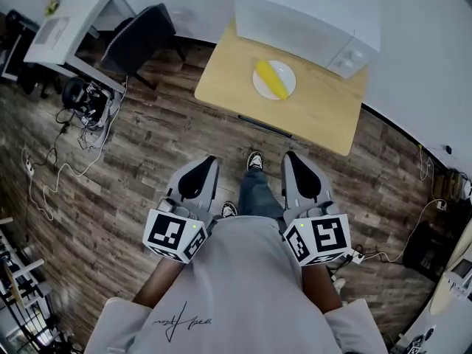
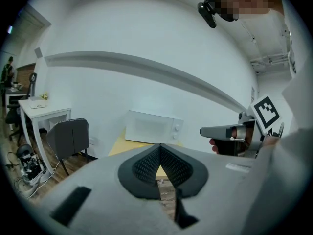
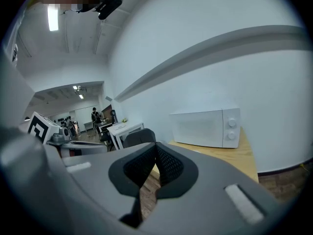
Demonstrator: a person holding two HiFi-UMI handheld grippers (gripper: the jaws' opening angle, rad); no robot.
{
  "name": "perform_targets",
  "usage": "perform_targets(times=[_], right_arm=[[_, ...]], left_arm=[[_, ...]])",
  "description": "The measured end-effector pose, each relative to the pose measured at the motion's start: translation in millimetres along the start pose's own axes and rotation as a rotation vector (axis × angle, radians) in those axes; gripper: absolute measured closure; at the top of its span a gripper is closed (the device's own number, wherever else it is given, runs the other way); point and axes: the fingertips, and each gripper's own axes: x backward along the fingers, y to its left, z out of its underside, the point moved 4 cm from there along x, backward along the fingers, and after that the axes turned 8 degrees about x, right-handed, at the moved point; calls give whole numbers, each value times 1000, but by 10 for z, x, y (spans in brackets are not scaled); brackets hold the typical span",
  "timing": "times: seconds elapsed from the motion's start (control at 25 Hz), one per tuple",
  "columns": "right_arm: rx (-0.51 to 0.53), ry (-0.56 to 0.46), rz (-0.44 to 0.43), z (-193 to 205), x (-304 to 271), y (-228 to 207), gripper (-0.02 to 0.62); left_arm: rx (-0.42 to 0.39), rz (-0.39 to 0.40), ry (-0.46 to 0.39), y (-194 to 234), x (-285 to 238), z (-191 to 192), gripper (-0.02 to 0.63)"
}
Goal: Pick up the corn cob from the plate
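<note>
Left gripper [image 1: 205, 165] and right gripper [image 1: 293, 161] clenched empty, wooden floor [image 1: 147, 146] stretching to worktop [image 1: 317, 109] edge, corn cob [image 1: 271, 80] on plate [image 1: 288, 76] beside microwave [image 1: 310, 17].

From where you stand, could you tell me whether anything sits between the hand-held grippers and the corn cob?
Nothing visible does. The corn cob lies on the plate on the table, in front of the microwave, and only wooden floor lies between it and the left hand-held gripper and right hand-held gripper.

Matt wooden table [image 1: 317, 113] (pale); smooth plate [image 1: 288, 75]; wood-plank floor [image 1: 147, 150].
</note>
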Motion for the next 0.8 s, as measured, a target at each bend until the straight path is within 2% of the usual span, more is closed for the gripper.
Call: perform_targets(times=[0.32,0.8], right_arm=[[-17,-1,-31,-186,-486,-470,586],[7,-8,-86,-324,-985,-1057,584]], left_arm=[[3,-44,-21,118,-581,-349,614],[-2,-60,-51,134,-1301,-601,615]])
